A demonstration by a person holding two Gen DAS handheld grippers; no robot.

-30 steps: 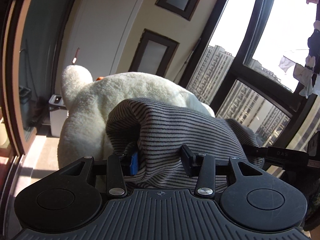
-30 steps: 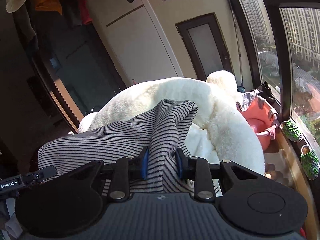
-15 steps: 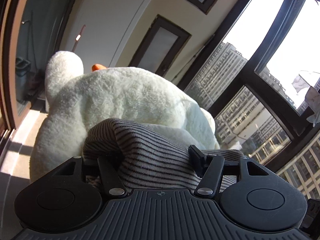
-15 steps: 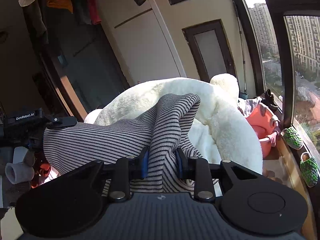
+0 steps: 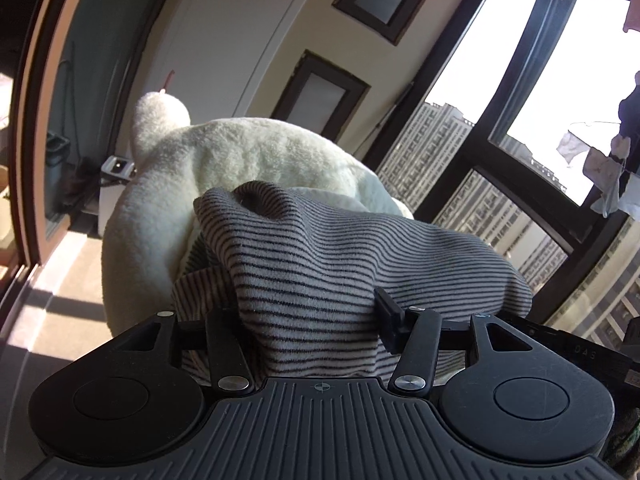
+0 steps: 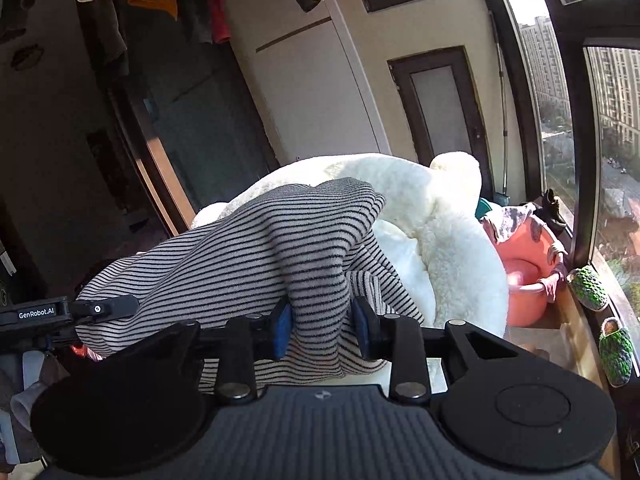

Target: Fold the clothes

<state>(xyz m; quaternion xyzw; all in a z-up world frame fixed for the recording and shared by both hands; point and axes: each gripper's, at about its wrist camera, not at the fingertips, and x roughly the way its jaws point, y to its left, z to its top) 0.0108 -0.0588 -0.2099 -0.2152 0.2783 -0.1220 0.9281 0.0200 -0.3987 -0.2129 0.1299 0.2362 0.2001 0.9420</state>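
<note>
Striped garment (image 6: 256, 252), bunched, held up in front of a white plush toy (image 6: 440, 216). Right gripper (image 6: 322, 328) pinches a fold while its jaws ease apart; left gripper (image 5: 308, 320) stands wide with cloth between, grip uncertain. Step: repositioning holds; next, likely regrasp an edge.

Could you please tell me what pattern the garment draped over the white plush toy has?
Thin dark horizontal stripes on grey striped garment, clearest in right wrist view.
</note>
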